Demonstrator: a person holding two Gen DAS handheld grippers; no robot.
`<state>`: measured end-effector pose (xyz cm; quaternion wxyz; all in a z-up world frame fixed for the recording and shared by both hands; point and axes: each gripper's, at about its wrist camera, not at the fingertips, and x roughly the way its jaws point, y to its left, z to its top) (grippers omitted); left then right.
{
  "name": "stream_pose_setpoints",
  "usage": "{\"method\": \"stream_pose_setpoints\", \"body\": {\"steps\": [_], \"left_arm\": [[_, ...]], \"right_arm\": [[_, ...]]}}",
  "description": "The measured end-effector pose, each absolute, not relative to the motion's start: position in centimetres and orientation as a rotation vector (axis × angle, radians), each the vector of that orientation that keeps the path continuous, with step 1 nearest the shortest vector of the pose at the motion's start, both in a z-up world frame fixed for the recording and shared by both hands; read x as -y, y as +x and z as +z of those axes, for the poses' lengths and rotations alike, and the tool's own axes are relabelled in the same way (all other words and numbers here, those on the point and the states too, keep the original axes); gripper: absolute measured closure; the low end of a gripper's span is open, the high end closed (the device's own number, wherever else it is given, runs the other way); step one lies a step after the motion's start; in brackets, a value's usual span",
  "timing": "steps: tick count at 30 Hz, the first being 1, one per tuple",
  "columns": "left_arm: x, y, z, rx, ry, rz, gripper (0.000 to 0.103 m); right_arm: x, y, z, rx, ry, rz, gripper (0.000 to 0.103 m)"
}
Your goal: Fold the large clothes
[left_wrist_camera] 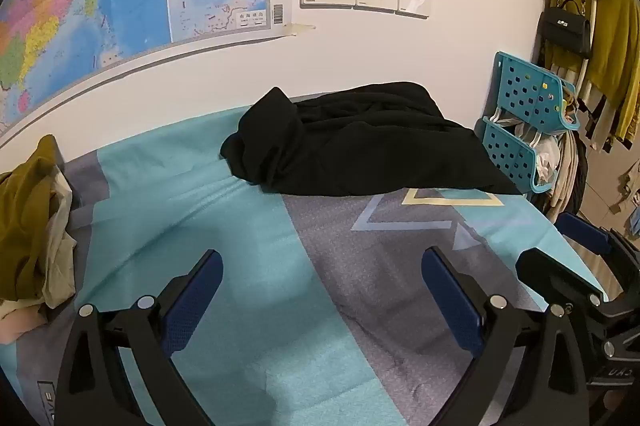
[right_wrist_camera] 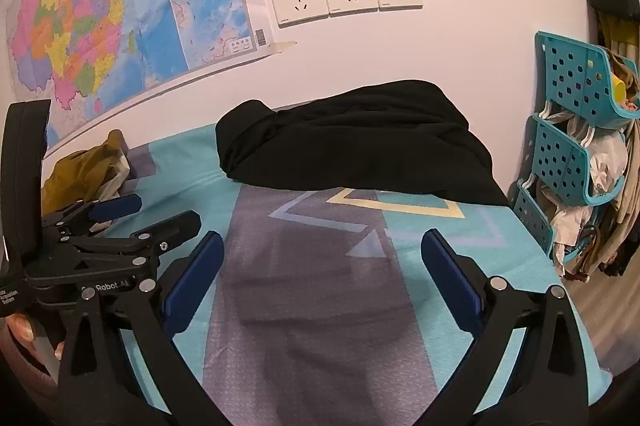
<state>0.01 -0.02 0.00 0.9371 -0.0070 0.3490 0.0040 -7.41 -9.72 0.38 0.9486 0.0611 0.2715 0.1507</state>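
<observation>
Against the wall at the far edge of the bed, at twelve o'clock from both cameras, the black garment lies in a rumpled heap, one bunched end rising at its ten o'clock corner. Both pairs of tongs are released and nothing is held: the left tongs and the right tongs hang spread wide above the patterned sheet, well apart from the cloth. The step in hand is judged to be the first reach, so that the heap can be drawn out flat before any fold is made. A seam, hem or corner should be sought at each side of the heap, not the loose middle, and each edge pinched low so only one layer is taken. The garment should then be pulled toward six o'clock onto the open sheet. The olive clothes at nine o'clock and the blue rack at three o'clock are best avoided.
</observation>
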Motion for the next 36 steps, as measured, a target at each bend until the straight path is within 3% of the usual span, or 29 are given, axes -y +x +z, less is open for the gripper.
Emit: {"method": "stream_pose_setpoints", "body": {"steps": [36], "left_arm": [[-0.9,-0.3,-0.4,-0.716,-0.063,0.014,0.007]], "right_arm": [[9.4,-7.5,0.6,-0.552,0.117,0.314,0.006]]}}
